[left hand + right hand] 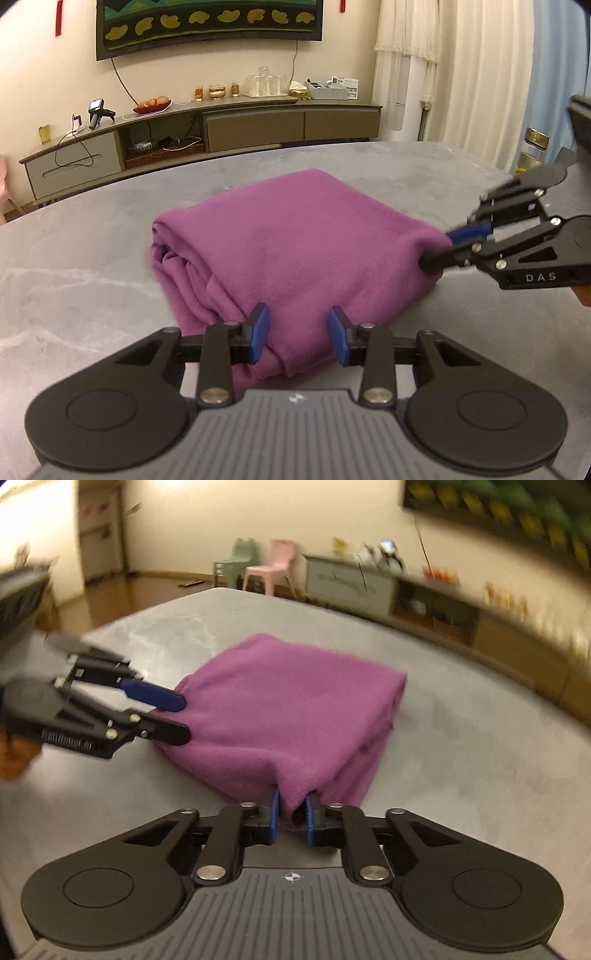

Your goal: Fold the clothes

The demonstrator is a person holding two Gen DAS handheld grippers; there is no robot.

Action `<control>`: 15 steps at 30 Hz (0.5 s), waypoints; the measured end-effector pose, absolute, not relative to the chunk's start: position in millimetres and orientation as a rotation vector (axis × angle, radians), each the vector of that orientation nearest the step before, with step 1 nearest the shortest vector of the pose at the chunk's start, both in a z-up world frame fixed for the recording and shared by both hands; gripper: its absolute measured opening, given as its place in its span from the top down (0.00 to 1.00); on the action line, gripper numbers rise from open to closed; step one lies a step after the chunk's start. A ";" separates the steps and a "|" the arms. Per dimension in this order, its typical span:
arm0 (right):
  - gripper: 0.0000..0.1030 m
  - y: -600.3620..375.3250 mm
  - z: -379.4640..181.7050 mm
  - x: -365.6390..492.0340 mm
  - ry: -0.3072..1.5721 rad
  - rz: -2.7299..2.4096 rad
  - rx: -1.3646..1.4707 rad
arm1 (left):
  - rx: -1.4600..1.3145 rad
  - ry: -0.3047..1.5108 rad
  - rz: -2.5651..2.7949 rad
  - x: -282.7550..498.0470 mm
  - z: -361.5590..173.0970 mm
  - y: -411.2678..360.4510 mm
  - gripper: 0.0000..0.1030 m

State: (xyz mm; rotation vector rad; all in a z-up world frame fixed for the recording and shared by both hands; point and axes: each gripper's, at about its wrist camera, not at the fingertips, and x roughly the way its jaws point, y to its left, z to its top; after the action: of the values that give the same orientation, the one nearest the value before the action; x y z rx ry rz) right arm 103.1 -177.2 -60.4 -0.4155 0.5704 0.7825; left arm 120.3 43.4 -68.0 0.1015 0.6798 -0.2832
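A purple garment [291, 247] lies folded into a thick bundle on the grey table [74, 280]; it also shows in the right wrist view [295, 709]. My left gripper [299, 334] is open, its blue pads on either side of the bundle's near edge. In the right wrist view the left gripper [179, 716] sits at the bundle's left corner with its fingers apart. My right gripper [291, 818] is shut on a pinch of purple cloth at the near corner. In the left wrist view the right gripper [439, 251] holds the bundle's right corner.
A long low sideboard [207, 125] with glasses, fruit and boxes stands against the far wall under a framed picture. White curtains [461, 55] hang at the right. Pink and green small chairs [273, 565] stand beyond the table's far end.
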 end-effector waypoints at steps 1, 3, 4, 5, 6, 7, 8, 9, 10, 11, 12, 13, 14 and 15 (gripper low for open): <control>0.88 -172.5 -60.4 102.5 0.550 0.763 -0.441 | 0.106 0.677 -0.282 118.0 -67.4 45.3 0.64; 0.83 -171.9 -60.0 107.2 0.578 0.723 -0.401 | 0.116 0.675 -0.278 116.9 -66.3 44.9 0.64; 0.80 -178.6 -59.2 112.5 0.632 0.710 -0.318 | 0.120 0.676 -0.278 115.8 -65.6 44.3 0.64; 0.80 -185.4 -58.4 117.9 0.686 0.695 -0.234 | 0.116 0.679 -0.278 116.7 -65.5 45.0 0.64; 0.75 -194.3 -55.9 121.3 0.740 0.691 -0.127 | 0.111 0.682 -0.278 117.9 -65.4 45.7 0.64; 0.69 -203.8 -53.0 124.2 0.793 0.689 -0.014 | 0.106 0.684 -0.279 119.0 -65.2 46.4 0.64; 0.65 -215.2 -53.3 125.0 0.847 0.681 0.129 | 0.101 0.686 -0.280 119.5 -65.0 47.1 0.64; 0.54 -226.4 -55.3 125.0 0.883 0.680 0.260 | 0.097 0.688 -0.281 119.3 -65.0 47.6 0.64; 0.43 -234.4 -60.0 127.0 0.919 0.685 0.391 | 0.093 0.690 -0.282 118.9 -65.1 48.1 0.64; 0.40 -240.3 -66.9 130.3 0.960 0.693 0.509 | 0.089 0.691 -0.283 118.8 -65.2 48.9 0.64; 0.38 -242.1 -74.6 135.7 0.998 0.692 0.589 | 0.081 0.691 -0.286 119.0 -65.4 50.3 0.64; 0.37 -242.6 -82.4 141.8 1.034 0.687 0.659 | 0.073 0.691 -0.289 119.2 -65.6 51.9 0.64; 0.37 -241.7 -88.9 149.8 1.067 0.658 0.690 | 0.064 0.692 -0.293 119.3 -65.9 53.4 0.65; 0.37 -241.4 -93.4 157.7 1.085 0.629 0.704 | 0.052 0.692 -0.296 119.6 -66.6 55.6 0.65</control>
State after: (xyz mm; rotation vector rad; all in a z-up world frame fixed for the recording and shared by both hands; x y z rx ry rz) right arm 157.7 -241.4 -93.4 0.7039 1.0854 0.6290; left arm 119.6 55.6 -66.6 0.0515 0.6923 -0.2964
